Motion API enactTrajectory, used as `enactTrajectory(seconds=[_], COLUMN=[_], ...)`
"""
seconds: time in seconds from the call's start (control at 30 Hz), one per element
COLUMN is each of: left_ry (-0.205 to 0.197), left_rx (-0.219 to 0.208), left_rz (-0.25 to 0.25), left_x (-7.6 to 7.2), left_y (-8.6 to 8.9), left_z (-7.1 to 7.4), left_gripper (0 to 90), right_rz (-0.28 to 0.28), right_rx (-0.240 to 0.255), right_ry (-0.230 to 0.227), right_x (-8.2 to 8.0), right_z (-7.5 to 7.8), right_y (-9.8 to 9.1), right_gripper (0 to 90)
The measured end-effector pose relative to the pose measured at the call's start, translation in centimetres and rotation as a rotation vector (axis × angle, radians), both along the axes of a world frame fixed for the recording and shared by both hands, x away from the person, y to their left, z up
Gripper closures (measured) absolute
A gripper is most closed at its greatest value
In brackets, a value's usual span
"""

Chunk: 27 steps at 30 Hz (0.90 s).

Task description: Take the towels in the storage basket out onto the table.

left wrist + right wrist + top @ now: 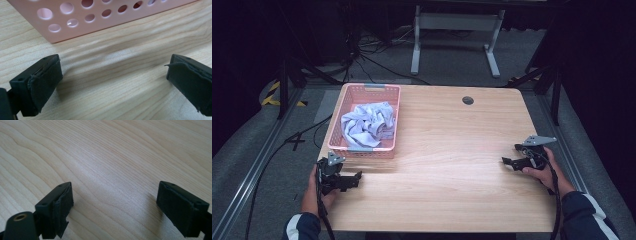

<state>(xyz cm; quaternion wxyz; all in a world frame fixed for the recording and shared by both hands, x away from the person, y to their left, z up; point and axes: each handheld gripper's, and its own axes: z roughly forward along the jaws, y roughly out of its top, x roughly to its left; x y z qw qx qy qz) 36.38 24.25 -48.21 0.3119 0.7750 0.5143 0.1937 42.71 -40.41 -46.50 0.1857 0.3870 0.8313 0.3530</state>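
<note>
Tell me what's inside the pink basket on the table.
A crumpled pale blue-white cloth lies inside the pink basket, covering most of its floor. Whether it is one piece or several cannot be told, and anything beneath it is covered.

A light wooden table (452,165) with a round cable hole (468,100) is standing on grey carpet (262,150). Behind it, a white desk frame (457,35) and black cables (372,55) are lying in dim light, darkness surrounding everything.
</note>
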Motion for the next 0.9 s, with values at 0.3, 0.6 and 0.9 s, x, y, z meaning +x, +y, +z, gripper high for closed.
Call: enactTrajectory(seconds=[0.3, 0.6, 0.9], left_ry=[0.007, -0.043, -0.238], left_rx=[0.000, -0.002, 0.042], left_rz=[-0.024, -0.077, -0.066], left_x=[-0.6, -1.9, -2.2], left_y=[-0.6, 0.8, 0.5], left_z=[0.1, 1.7, 8.7], left_gripper=[0.6, 15.0, 15.5], right_rz=[0.001, 0.006, 0.005], right_rx=[0.004, 0.002, 0.002], right_ry=[0.002, -0.001, 0.000], right_x=[0.0, 0.1, 0.0], right_z=[0.0, 0.0, 0.0], right_y=[0.1, 0.3, 0.3], right_gripper=[13.6, 13.5, 13.6])
